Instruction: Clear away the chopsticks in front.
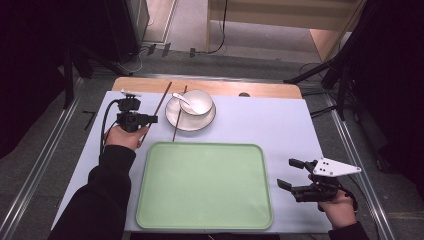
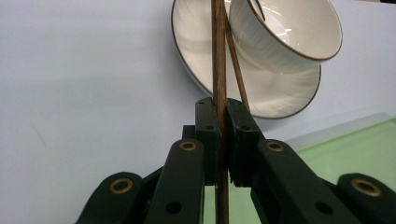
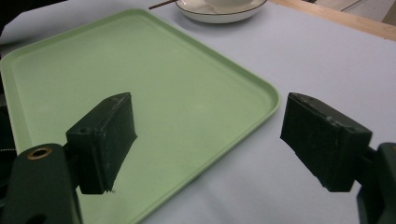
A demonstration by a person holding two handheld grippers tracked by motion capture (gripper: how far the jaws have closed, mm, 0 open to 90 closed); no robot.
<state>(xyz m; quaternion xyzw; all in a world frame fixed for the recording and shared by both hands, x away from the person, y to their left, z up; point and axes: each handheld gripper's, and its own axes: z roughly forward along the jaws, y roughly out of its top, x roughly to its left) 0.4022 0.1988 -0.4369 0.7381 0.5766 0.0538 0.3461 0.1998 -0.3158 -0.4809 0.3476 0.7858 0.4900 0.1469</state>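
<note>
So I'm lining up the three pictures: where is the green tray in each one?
High view: green tray at lower centre, between the hands.
Left gripper view: a corner at lower right, behind the jaws.
Right gripper view: across the left and centre.
Shared landmark: the white plate beyond the tray.

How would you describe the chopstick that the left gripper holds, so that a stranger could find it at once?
Start from the green tray in the middle of the table; behind its far left corner stands a white plate carrying a bowl. Two brown chopsticks lie left of that plate. The wanted chopstick is the outer one, clamped in the left gripper, while the other chopstick lies free against the plate.
</note>
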